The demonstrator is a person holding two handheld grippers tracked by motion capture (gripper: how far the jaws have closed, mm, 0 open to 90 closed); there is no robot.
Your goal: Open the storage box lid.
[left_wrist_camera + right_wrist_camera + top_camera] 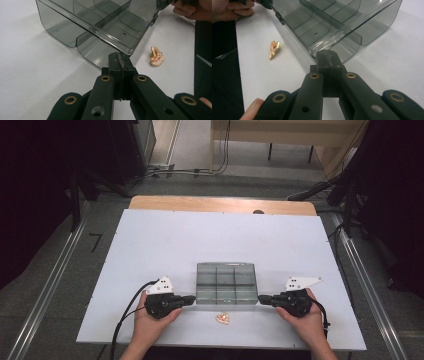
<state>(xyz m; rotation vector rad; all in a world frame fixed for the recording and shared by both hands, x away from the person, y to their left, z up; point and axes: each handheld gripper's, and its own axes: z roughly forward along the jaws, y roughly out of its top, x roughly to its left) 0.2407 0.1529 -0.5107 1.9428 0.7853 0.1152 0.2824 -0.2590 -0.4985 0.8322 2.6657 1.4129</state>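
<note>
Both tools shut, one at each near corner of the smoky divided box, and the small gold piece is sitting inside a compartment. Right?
Not quite. The gold piece lies on the white table in front of the box, outside it; the high view shows this. The rest holds: left tool and right tool are shut at its near corners.

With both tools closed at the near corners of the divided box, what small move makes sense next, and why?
Probably open the right tool and reach for the small gold trinket. It lies loose on the table just in front of the box, whose compartments look empty. Both tools, the left tool too, are shut with nothing between their jaws.
</note>
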